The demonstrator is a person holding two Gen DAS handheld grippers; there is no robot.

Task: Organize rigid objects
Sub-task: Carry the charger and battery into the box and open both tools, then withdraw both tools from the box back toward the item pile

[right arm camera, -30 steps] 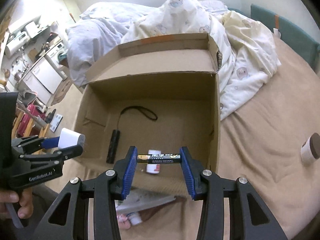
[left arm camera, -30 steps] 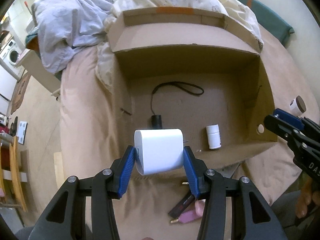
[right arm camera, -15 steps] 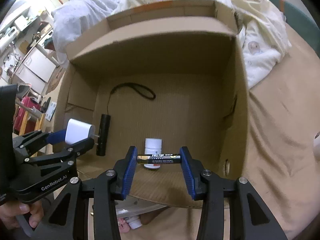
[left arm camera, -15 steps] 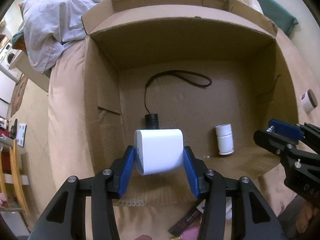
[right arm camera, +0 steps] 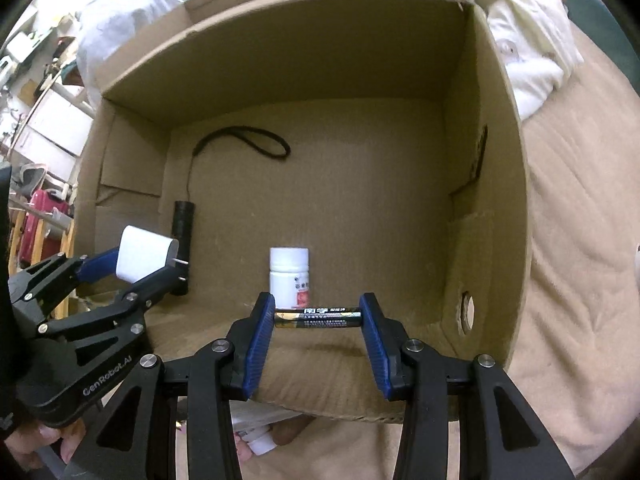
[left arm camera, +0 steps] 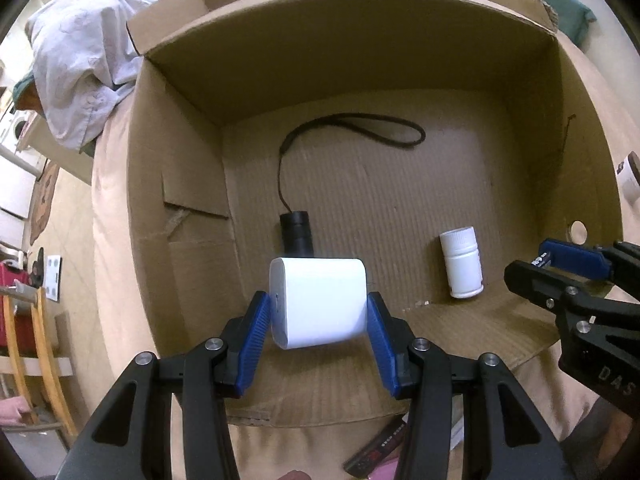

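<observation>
My left gripper (left arm camera: 318, 312) is shut on a white plug charger (left arm camera: 320, 302) and holds it over the near left part of an open cardboard box (left arm camera: 180, 184). My right gripper (right arm camera: 318, 316) is shut on a black and gold battery (right arm camera: 318, 317) held endwise between the pads, over the box's (right arm camera: 496, 160) near edge. In the box lie a black flashlight (left arm camera: 295, 234) with a wrist cord and a white pill bottle (left arm camera: 461, 263). The charger (right arm camera: 144, 254), the flashlight (right arm camera: 182, 224) and the bottle (right arm camera: 289, 276) also show in the right wrist view.
The box stands on a beige bed with crumpled bedding (left arm camera: 88, 52) behind it. A small white jar with a brown lid (left arm camera: 630, 176) lies on the bed to the right. A dark packet (left arm camera: 380, 450) and a pink item lie just before the box. Room furniture is at far left.
Both grippers have moved forward and down into the box opening, each keeping its object. The box now fills both views.
</observation>
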